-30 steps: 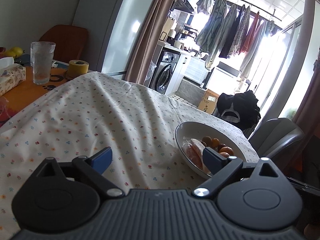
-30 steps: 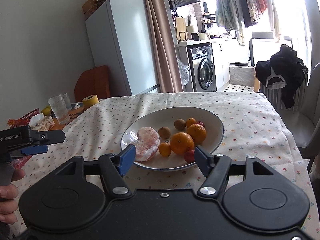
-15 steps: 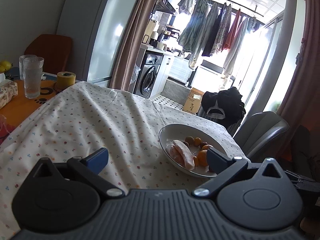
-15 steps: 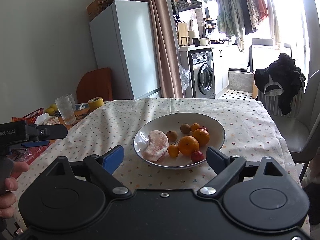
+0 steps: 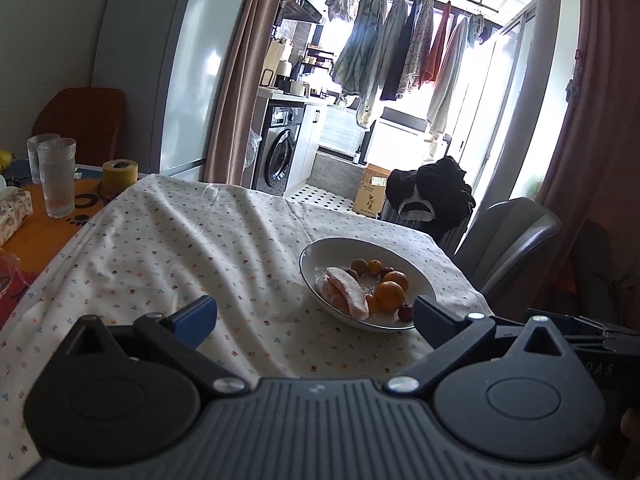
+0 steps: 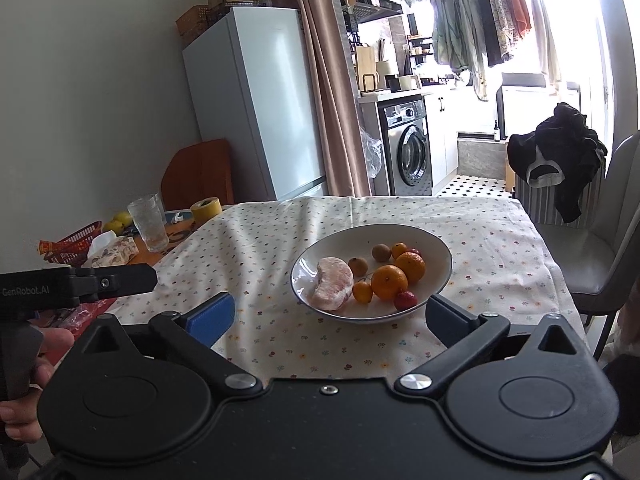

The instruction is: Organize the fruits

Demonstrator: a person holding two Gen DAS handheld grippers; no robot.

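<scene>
A white bowl (image 6: 434,246) (image 5: 320,250) sits on the flowered tablecloth (image 6: 280,240). It holds a peeled pomelo piece (image 6: 332,282) (image 5: 347,292), two oranges (image 6: 389,281) (image 5: 389,295), small brown fruits (image 6: 358,266) and red ones (image 6: 405,300). My right gripper (image 6: 328,320) hangs open just short of the bowl's near rim, nothing between its fingers. My left gripper (image 5: 314,316) is open too, over bare cloth left of the bowl. The left tool's body (image 6: 76,282) and the hand holding it show at the left edge of the right wrist view.
Past the cloth's left edge stand drinking glasses (image 5: 56,176) (image 6: 150,220), a yellow tape roll (image 5: 119,172), a tissue box (image 6: 114,250), a red basket (image 6: 76,244) and yellow fruit (image 6: 118,220). A grey chair (image 6: 592,256) stands to the right of the table.
Both grippers have drawn back and risen from the bowl, which now looks smaller and farther. Both sets of jaws have spread wider. The fruit has not moved.
</scene>
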